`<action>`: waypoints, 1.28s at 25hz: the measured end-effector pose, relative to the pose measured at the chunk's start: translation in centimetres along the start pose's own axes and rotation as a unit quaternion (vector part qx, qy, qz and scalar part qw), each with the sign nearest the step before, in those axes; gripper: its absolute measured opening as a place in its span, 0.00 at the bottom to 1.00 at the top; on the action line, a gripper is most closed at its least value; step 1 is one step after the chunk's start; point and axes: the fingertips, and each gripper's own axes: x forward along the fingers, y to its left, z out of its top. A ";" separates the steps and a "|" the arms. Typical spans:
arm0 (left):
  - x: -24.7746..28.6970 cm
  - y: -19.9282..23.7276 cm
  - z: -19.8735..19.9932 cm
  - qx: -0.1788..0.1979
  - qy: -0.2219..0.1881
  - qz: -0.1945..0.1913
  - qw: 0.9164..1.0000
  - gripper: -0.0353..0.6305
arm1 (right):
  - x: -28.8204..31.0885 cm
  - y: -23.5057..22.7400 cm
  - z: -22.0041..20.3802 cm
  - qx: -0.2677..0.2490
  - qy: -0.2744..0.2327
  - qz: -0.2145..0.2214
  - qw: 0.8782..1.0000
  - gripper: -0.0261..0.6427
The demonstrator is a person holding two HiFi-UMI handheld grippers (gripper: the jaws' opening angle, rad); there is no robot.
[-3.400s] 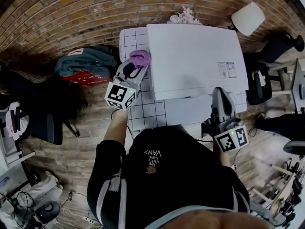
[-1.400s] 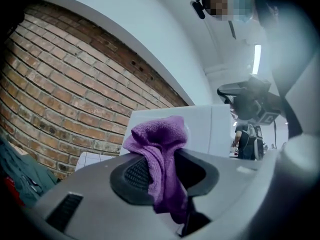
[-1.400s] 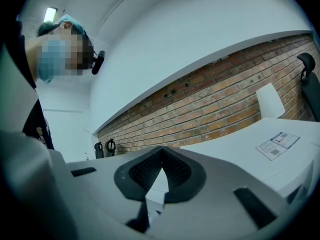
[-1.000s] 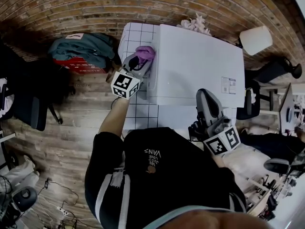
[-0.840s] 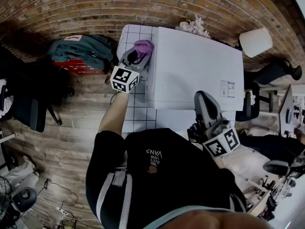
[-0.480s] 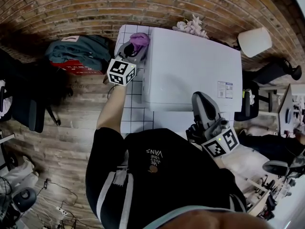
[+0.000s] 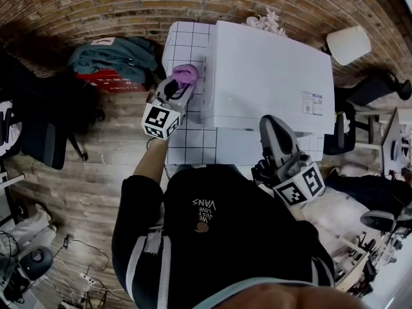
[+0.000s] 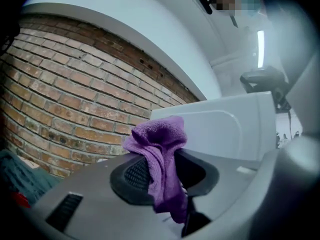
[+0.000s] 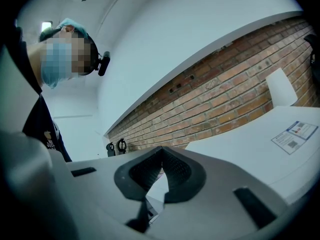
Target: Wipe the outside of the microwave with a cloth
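Observation:
The white microwave [image 7: 267, 69] stands on a white tiled table [image 7: 187, 140] against the brick wall. My left gripper [image 7: 180, 82] is shut on a purple cloth [image 7: 185, 74], which presses against the microwave's left side, a short way from the back corner. In the left gripper view the cloth [image 8: 160, 154] hangs bunched between the jaws of the left gripper [image 8: 162, 171], with the microwave [image 8: 225, 124] just beyond. My right gripper [image 7: 269, 124] hovers at the microwave's front edge, shut with nothing in it. In its own view, the right gripper [image 9: 161, 171] has the microwave top [image 9: 250, 149] to its right.
A white lamp shade [image 7: 347, 44] sits at the back right. A pale pink-white bundle [image 7: 267, 21] lies behind the microwave. A heap of clothing and a bag [image 7: 112, 60] lies on the wooden floor to the left. A dark chair [image 7: 380, 85] stands to the right.
The left gripper slid the cloth along the microwave's left side to the back corner, then back toward me. The right gripper has barely moved.

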 end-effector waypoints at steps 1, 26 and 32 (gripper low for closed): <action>-1.2 -1.2 -0.7 -0.007 0.004 -0.003 1.000 0.25 | -0.2 0.3 -0.2 0.002 0.000 -0.001 1.000 0.04; -1.0 -3.6 -5.0 -0.077 0.008 0.007 0.997 0.25 | -1.2 -1.0 0.3 0.005 0.001 -0.018 1.000 0.04; 5.4 1.7 -3.9 -0.060 0.000 0.023 0.998 0.25 | -0.9 -3.6 1.3 0.005 0.005 -0.023 1.000 0.04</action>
